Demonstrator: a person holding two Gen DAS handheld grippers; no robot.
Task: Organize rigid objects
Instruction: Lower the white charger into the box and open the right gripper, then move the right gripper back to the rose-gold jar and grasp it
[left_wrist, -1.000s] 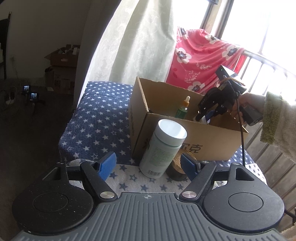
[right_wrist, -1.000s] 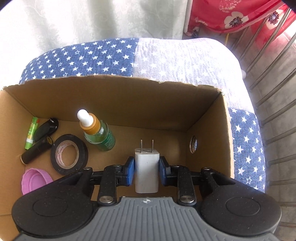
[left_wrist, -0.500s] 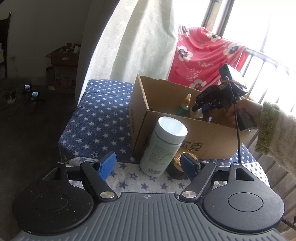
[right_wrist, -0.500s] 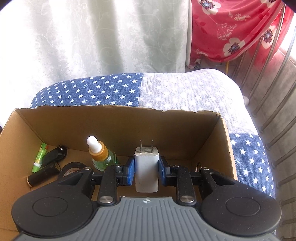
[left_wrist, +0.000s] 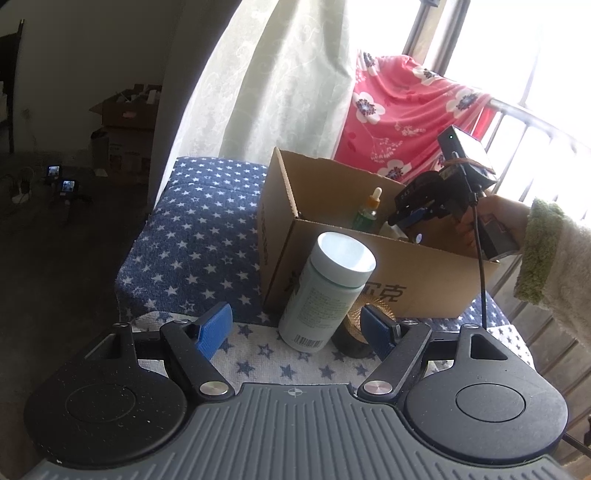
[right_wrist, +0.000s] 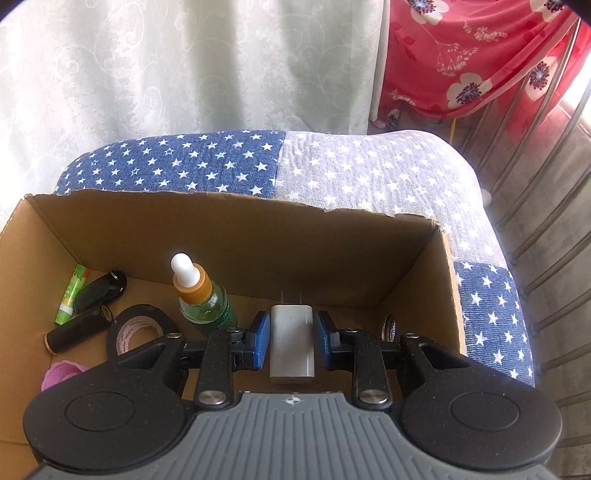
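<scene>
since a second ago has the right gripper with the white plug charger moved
Yes. The right gripper with the white plug charger has pulled up and back: the brown cardboard box sits lower in its view, showing more curtain.
</scene>
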